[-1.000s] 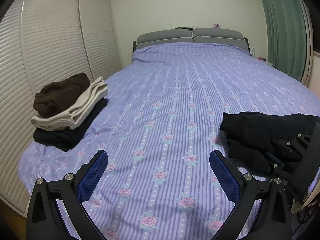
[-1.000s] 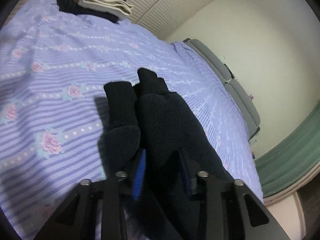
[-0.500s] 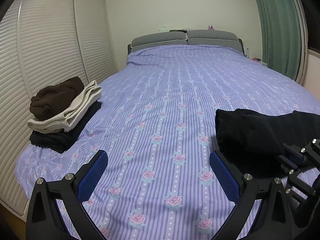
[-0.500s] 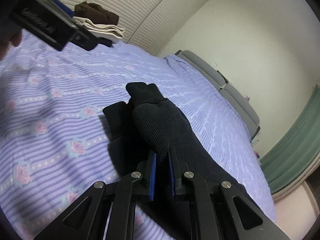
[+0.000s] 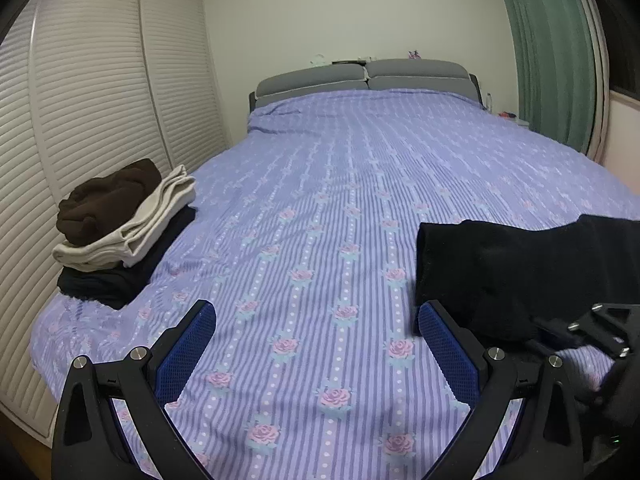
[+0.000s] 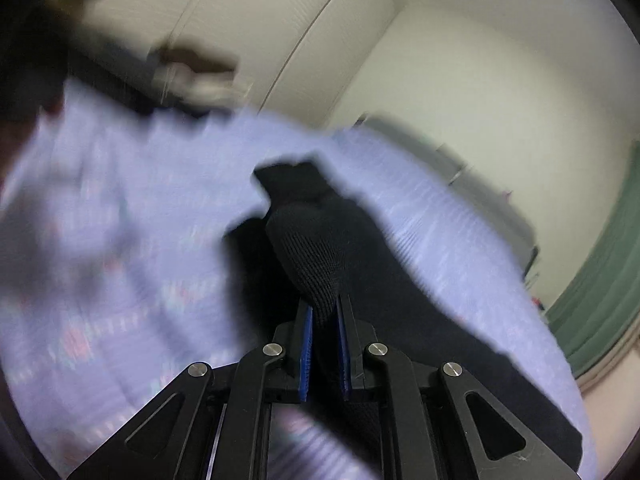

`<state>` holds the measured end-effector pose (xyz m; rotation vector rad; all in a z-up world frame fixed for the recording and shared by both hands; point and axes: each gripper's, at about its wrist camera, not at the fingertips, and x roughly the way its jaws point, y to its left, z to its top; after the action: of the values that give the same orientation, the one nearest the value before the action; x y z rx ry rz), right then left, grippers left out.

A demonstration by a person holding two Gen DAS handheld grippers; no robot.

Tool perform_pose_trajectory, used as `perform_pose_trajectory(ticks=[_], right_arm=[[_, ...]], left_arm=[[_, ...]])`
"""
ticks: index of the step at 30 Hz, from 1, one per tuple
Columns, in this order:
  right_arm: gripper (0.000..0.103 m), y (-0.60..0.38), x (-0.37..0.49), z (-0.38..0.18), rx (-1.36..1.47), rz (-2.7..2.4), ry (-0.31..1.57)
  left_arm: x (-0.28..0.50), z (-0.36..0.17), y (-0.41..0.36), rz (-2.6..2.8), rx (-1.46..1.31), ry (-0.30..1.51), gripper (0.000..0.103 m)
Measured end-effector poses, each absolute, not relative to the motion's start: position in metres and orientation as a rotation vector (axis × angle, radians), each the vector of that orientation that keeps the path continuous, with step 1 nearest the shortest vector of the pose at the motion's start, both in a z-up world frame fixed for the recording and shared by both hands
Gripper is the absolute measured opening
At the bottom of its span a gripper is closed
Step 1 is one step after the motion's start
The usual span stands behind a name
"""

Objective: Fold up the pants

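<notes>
The right tongs (image 6: 324, 322) are clamped narrow on a fold of the black pants (image 6: 320, 248), whose knit fabric rises between the 2 blue pads (image 6: 306, 352) at lower centre of the blurred right wrist view. In the left wrist view the pants (image 5: 520, 264) hang at the right edge, above the purple floral bed (image 5: 320, 220). The left tongs (image 5: 316, 344) stand wide and hold nothing, low in the frame. A stack of folded clothes (image 5: 124, 232) sits at the left, beside the louvred wardrobe doors (image 5: 92, 112).
</notes>
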<state>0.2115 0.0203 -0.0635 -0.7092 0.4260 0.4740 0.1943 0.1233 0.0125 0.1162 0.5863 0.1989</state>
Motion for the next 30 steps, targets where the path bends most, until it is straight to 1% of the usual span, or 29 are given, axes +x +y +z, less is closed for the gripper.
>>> perform_pose_trajectory(ticks=[3, 6, 7, 8, 9, 10, 13, 18, 20, 21, 23, 25, 27, 28, 29, 30], right_arm=[[0.013, 0.030, 0.219, -0.072, -0.738, 0.455, 0.462], [0.018, 0.026, 0.219, -0.067, -0.703, 0.462, 0.466], [0.031, 0.024, 0.219, -0.065, -0.692, 0.460, 0.461], [0.057, 0.021, 0.216, -0.062, -0.680, 0.457, 0.450], [0.068, 0.015, 0.212, -0.058, -0.661, 0.456, 0.425], [0.077, 0.008, 0.205, -0.052, -0.640, 0.451, 0.389], [0.077, -0.012, 0.187, -0.037, -0.591, 0.426, 0.333], [0.077, -0.061, 0.177, -0.024, -0.510, 0.300, 0.352], [0.077, -0.078, 0.177, -0.023, -0.486, 0.267, 0.376], [0.077, -0.087, 0.177, -0.022, -0.478, 0.255, 0.380], [0.077, -0.106, 0.175, -0.021, -0.465, 0.218, 0.389], [0.077, -0.118, 0.174, -0.021, -0.456, 0.190, 0.391], [0.077, -0.130, 0.173, -0.021, -0.438, 0.160, 0.395], [0.077, -0.134, 0.174, -0.020, -0.430, 0.149, 0.399], [0.077, -0.140, 0.175, -0.021, -0.417, 0.133, 0.403], [0.077, -0.144, 0.176, -0.022, -0.405, 0.124, 0.410]], left_arm=[[0.196, 0.009, 0.118, 0.185, 0.136, 0.586, 0.103], [0.199, 0.006, 0.112, 0.141, 0.128, 0.581, 0.103], [0.201, 0.006, 0.110, 0.104, 0.111, 0.577, 0.103], [0.202, 0.005, 0.108, 0.079, 0.100, 0.575, 0.103], [0.204, 0.004, 0.106, 0.051, 0.087, 0.575, 0.103], [0.208, 0.002, 0.102, 0.010, 0.070, 0.576, 0.103], [0.220, -0.006, 0.093, -0.064, 0.028, 0.589, 0.103], [0.241, -0.026, 0.080, -0.130, -0.054, 0.634, 0.102], [0.250, -0.034, 0.078, -0.151, -0.099, 0.661, 0.093], [0.254, -0.038, 0.078, -0.158, -0.120, 0.674, 0.092], [0.262, -0.044, 0.078, -0.169, -0.159, 0.691, 0.083], [0.268, -0.048, 0.076, -0.185, -0.190, 0.696, 0.079], [0.272, -0.048, 0.073, -0.194, -0.204, 0.698, 0.071], [0.274, -0.048, 0.071, -0.200, -0.210, 0.701, 0.063], [0.276, -0.048, 0.068, -0.209, -0.217, 0.705, 0.052], [0.278, -0.048, 0.065, -0.218, -0.221, 0.710, 0.048]])
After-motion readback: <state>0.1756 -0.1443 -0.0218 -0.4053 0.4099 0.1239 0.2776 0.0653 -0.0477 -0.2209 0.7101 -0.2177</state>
